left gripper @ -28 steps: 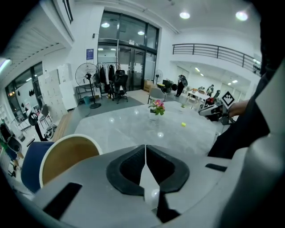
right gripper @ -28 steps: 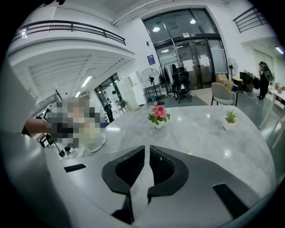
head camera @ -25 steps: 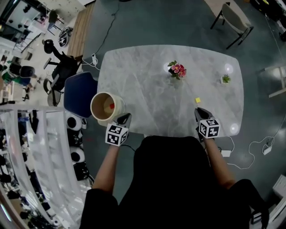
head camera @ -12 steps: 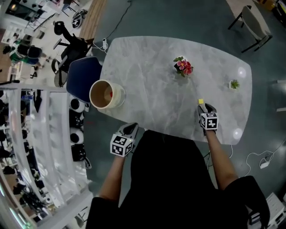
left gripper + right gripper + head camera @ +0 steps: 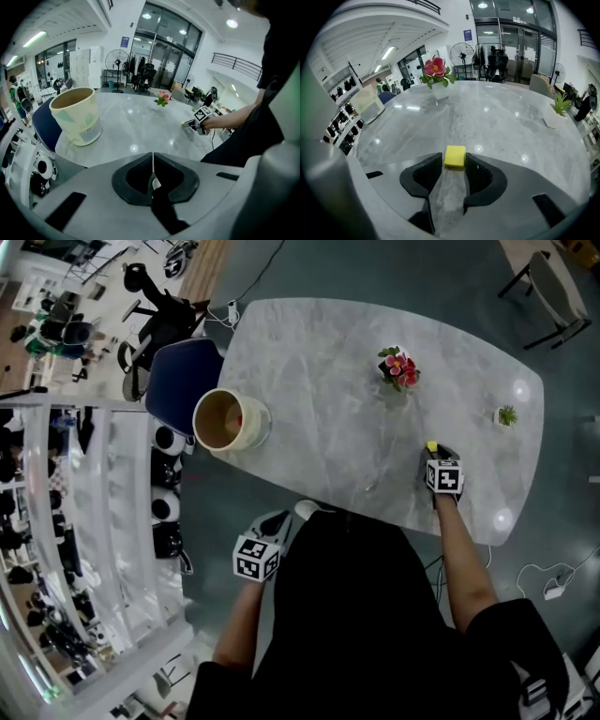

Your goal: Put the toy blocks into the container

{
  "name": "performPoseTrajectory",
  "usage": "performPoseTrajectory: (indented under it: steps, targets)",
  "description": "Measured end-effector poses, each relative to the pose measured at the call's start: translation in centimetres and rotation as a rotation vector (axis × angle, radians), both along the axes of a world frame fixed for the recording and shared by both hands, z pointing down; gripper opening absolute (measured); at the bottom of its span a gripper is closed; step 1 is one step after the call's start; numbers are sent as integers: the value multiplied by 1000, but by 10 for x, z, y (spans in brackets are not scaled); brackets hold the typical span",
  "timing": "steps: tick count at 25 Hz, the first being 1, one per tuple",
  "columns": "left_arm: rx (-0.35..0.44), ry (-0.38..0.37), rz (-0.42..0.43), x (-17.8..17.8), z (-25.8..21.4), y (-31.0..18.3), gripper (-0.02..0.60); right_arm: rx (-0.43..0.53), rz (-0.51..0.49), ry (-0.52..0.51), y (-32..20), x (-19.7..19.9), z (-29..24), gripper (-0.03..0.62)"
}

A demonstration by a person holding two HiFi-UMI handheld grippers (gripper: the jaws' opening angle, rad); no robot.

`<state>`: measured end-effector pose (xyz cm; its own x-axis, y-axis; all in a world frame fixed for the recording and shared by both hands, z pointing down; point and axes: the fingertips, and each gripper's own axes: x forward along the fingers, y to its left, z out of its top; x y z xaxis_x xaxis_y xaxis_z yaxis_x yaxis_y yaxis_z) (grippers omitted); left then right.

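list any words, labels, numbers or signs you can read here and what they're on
Nothing here can be read as text.
Blue sign by the glass doors: print too small to read.
Container: pale label patch, too blurred to read.
Right marker cube and left marker cube: black-and-white square patterns only, no letters or numbers.

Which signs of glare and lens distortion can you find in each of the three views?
Head view: the table has bowed edges and white lamp glints near its right end. Left gripper view: dark corners, light spots on the table. Right gripper view: ceiling lines curve; the yellow block is sharp.
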<state>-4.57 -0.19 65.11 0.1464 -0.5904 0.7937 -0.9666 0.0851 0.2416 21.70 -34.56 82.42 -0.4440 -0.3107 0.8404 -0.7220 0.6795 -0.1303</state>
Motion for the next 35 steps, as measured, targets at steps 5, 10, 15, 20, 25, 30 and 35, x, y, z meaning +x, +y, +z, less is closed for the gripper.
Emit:
performPoseTrajectory:
  steps: [5, 10, 15, 20, 25, 30, 35]
  targets:
    - [25, 4, 20, 5, 1, -2, 9, 21, -17, 28, -1, 1, -2, 121]
    - [54, 22, -1, 0, 1, 3, 9, 40, -40, 4, 3, -5, -16, 120]
    - [101, 51, -71, -20, 2, 7, 9, 59, -19, -47, 4, -28, -47, 120]
    - [167, 72, -110, -47, -10, 12, 9, 95, -57, -77, 15, -70, -82, 120]
    - [227, 70, -144, -86, -23, 27, 9, 127, -134, -81, 34, -130, -109, 121]
    - [290, 68, -194, -125, -44, 50, 9, 143, -234, -104, 71, -206, -134, 121]
    - [339, 65, -228, -157, -53, 71, 9, 128, -318, -119, 95, -268, -153, 121]
